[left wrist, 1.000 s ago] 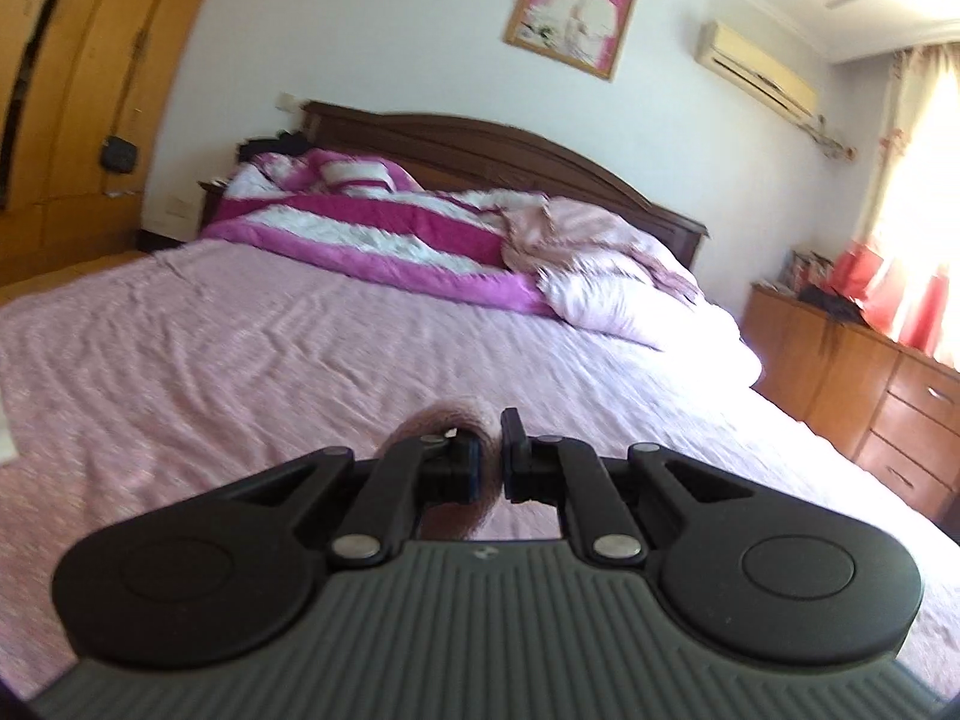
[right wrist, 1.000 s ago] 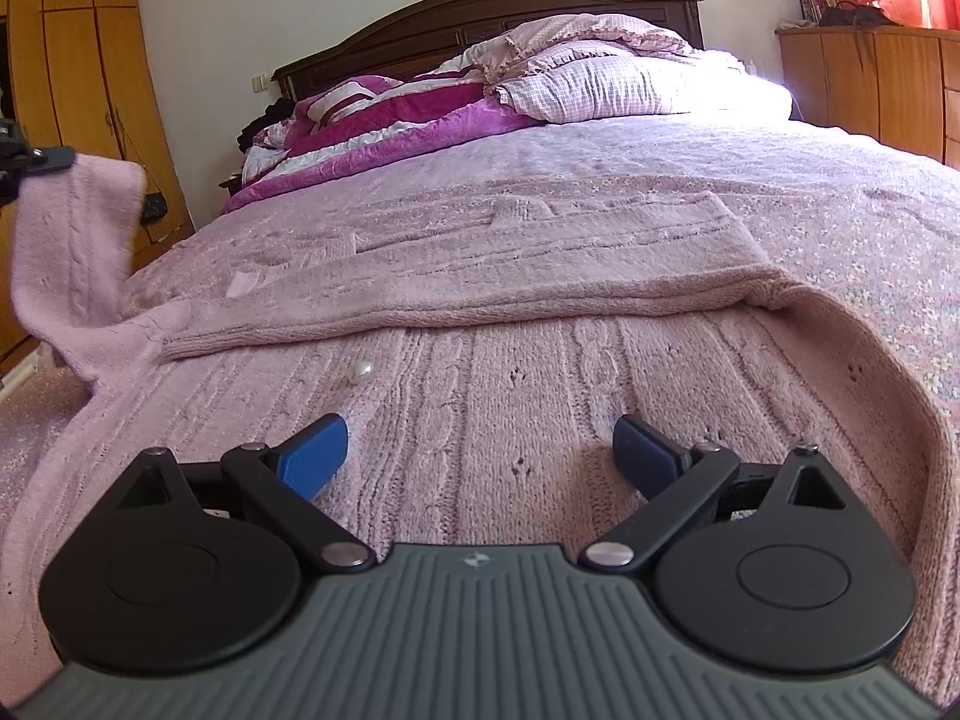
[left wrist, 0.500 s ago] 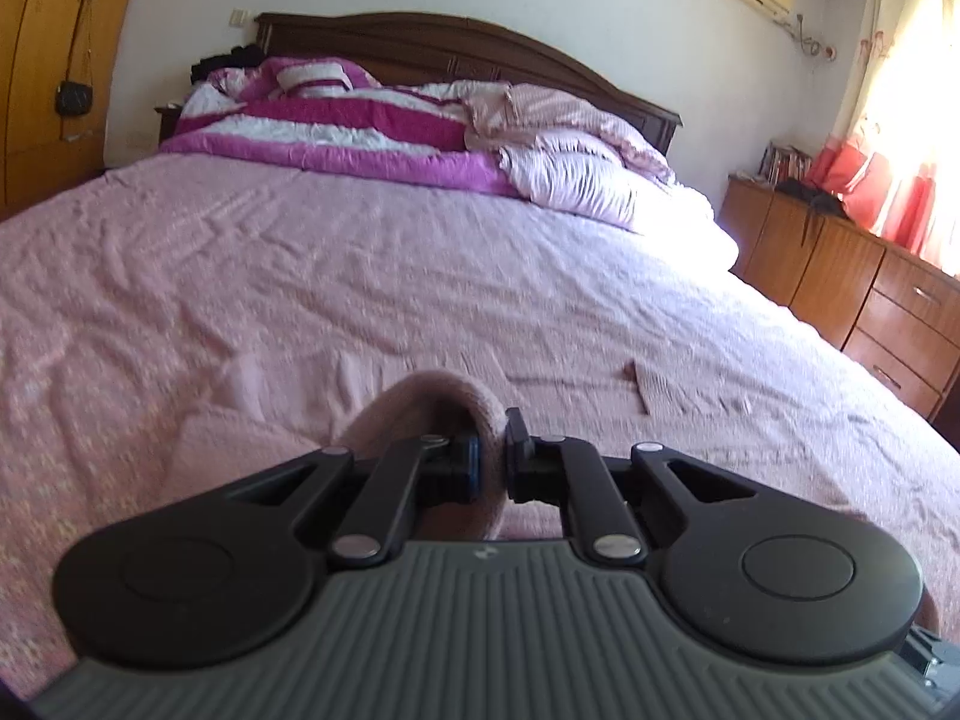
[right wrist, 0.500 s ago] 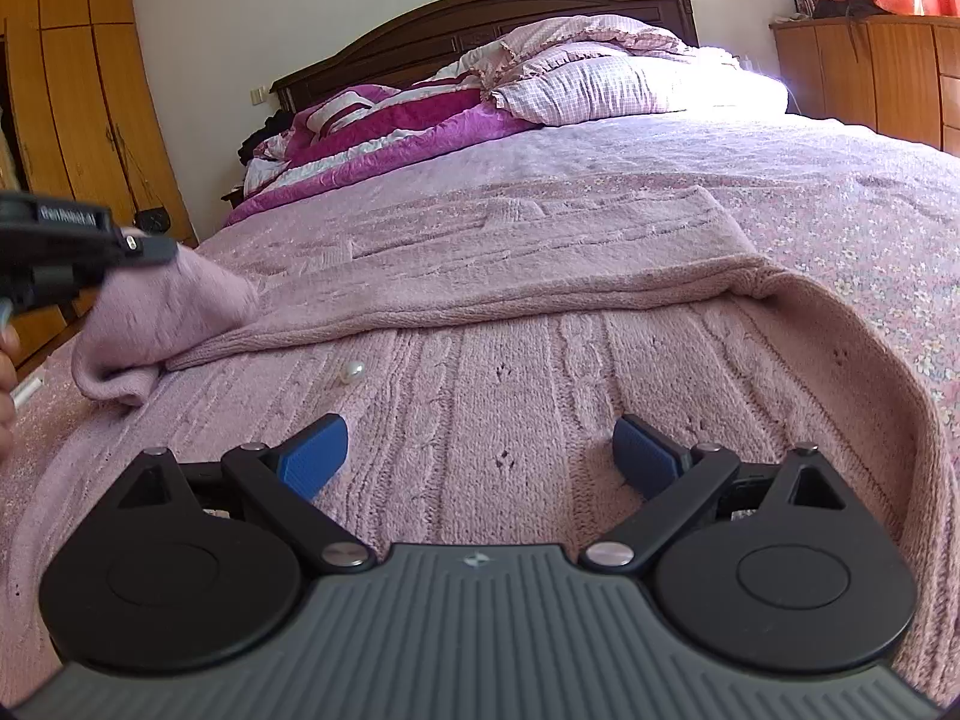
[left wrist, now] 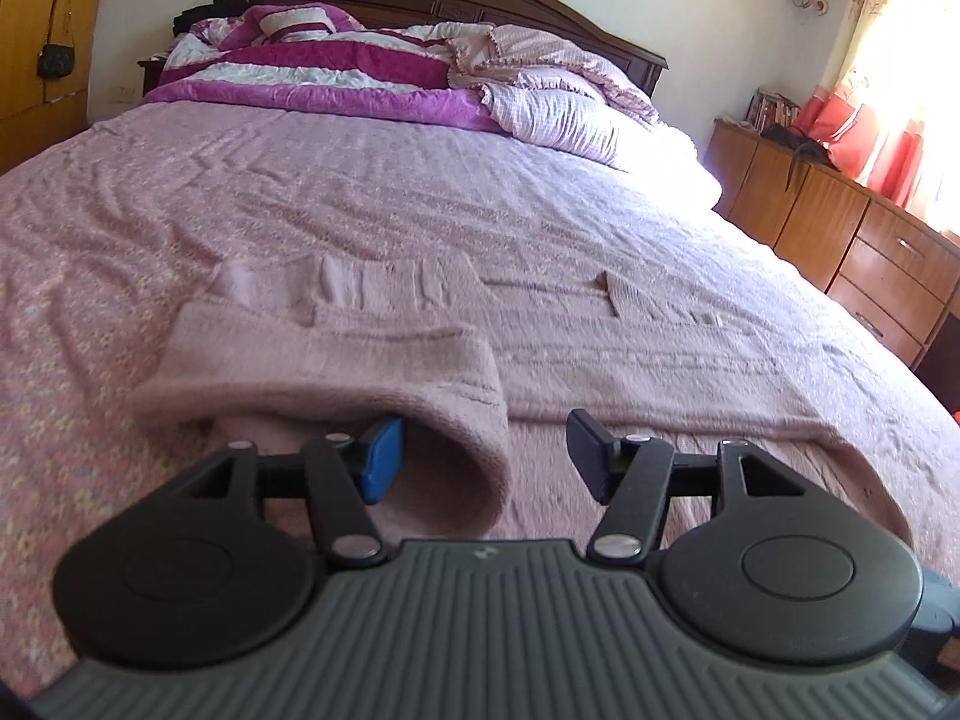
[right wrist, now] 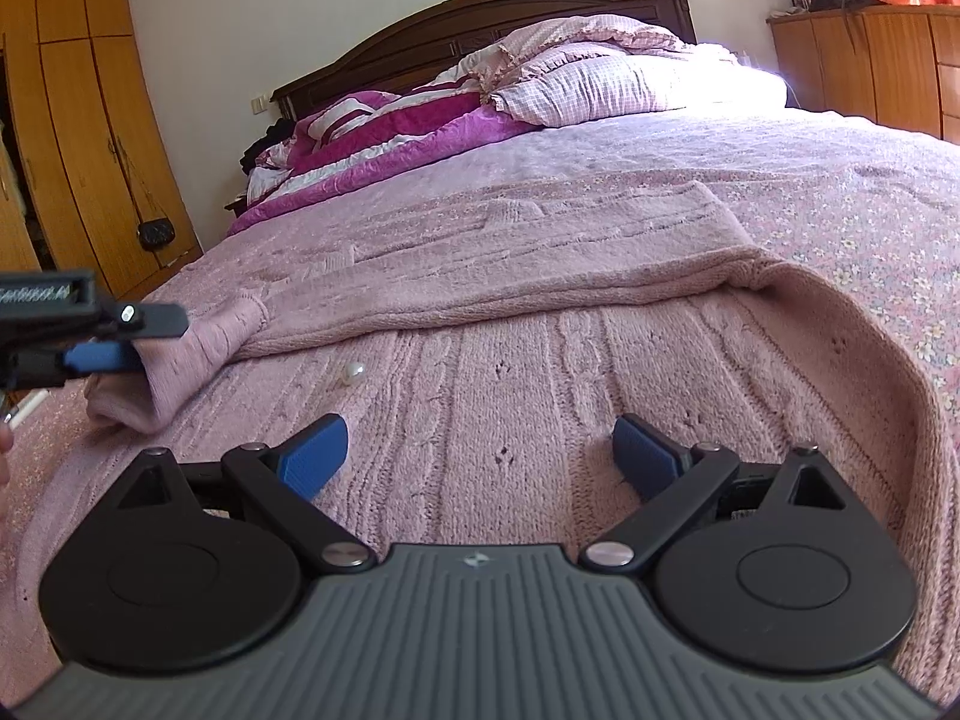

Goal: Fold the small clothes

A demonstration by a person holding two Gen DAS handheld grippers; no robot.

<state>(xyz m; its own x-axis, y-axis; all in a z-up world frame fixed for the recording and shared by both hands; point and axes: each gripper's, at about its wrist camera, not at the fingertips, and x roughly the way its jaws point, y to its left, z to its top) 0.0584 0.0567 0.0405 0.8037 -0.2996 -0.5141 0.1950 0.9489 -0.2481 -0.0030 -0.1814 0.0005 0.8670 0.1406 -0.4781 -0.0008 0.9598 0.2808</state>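
Observation:
A pink knit cardigan (left wrist: pixel 600 354) lies spread on the bed, with one sleeve (left wrist: pixel 336 372) folded over its left part. My left gripper (left wrist: pixel 480 450) is open, its jaws either side of the sleeve's cuff end, which hangs loose between them. In the right wrist view the cardigan (right wrist: pixel 540 360) fills the foreground, with a small pearl button (right wrist: pixel 353 371) on it. My right gripper (right wrist: pixel 480 456) is open and empty just above the knit. The left gripper (right wrist: pixel 114 336) shows at the left edge by the folded sleeve (right wrist: pixel 180 366).
The bed (left wrist: pixel 360 192) has a pink floral sheet. A magenta quilt (left wrist: pixel 312 78) and pillows (left wrist: pixel 564 114) lie at the dark headboard. Wooden drawers (left wrist: pixel 852 240) stand to the right, wardrobes (right wrist: pixel 78 138) to the left.
My left gripper carried the sleeve down and across onto the cardigan, then opened and let it go. My right gripper stayed open and nearly still.

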